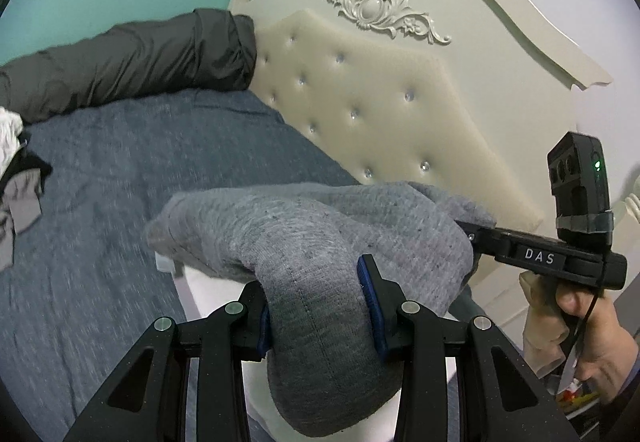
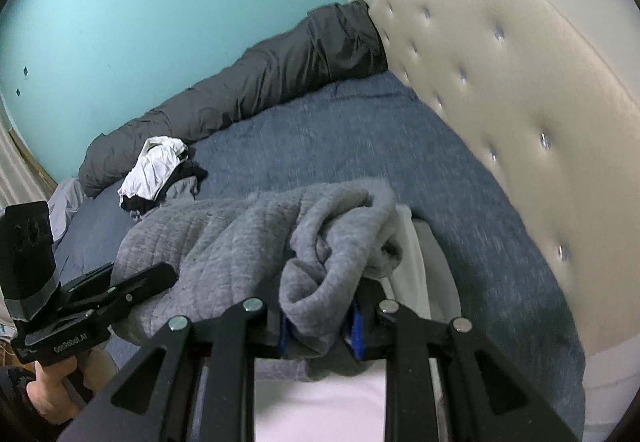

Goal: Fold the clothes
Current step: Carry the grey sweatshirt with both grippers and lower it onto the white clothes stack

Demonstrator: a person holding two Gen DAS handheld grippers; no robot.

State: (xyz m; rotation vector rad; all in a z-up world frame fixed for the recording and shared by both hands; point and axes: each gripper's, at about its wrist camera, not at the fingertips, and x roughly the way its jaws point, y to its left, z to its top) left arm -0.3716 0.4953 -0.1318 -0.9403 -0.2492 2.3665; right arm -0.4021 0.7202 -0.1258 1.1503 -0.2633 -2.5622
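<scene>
Between the black, blue-padded jaws hangs a heathered grey garment (image 1: 320,242). Beyond them lie a mottled blue bedspread (image 1: 160,145), a dark grey duvet (image 1: 132,57), a cream tufted headboard (image 1: 380,89) and a teal wall (image 2: 160,1).

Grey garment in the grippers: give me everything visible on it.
The grey garment is a heathered knit, sweatshirt-like, with a stitched seam along the bunched fold. It is crumpled, not flat. The left gripper is clamped on one thick rolled fold; the right gripper pinches another bunched part. Between them the cloth sags in loose folds above the blue bedspread, near the tufted cream headboard. White shows under it; what that is I cannot tell.
</scene>
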